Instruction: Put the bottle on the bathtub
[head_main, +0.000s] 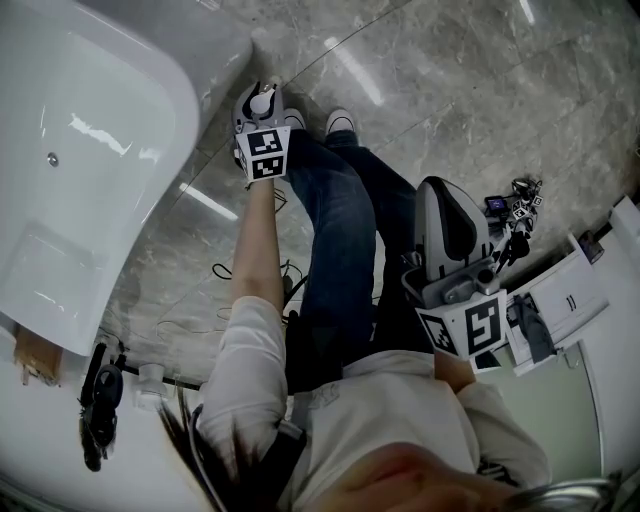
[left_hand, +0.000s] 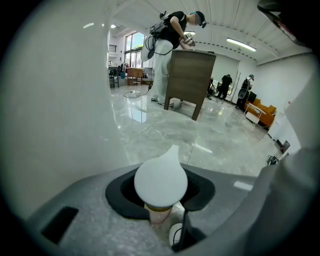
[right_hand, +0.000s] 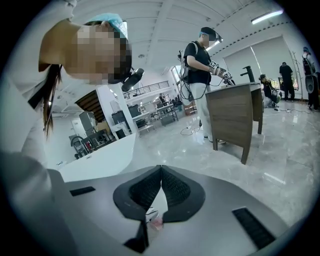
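Note:
A bottle with a white teardrop cap (left_hand: 161, 181) sits between the dark pads of my left gripper (left_hand: 161, 192), which is shut on it. In the head view the left gripper (head_main: 264, 92) hangs over the floor beside the outer corner of the white bathtub (head_main: 185, 85), with the bottle cap (head_main: 261, 103) showing at its tip. The tub's white wall (left_hand: 55, 100) fills the left of the left gripper view. My right gripper (head_main: 447, 188) stays near the person's right knee. Its jaws (right_hand: 160, 170) meet at the tips with nothing between them.
The floor is grey marble (head_main: 450, 90). The person's legs and shoes (head_main: 340, 125) stand next to the tub. Cables (head_main: 228, 272) lie on the floor, and white furniture (head_main: 575, 300) stands at the right. Farther off, another person works at a wooden cabinet (left_hand: 192, 82).

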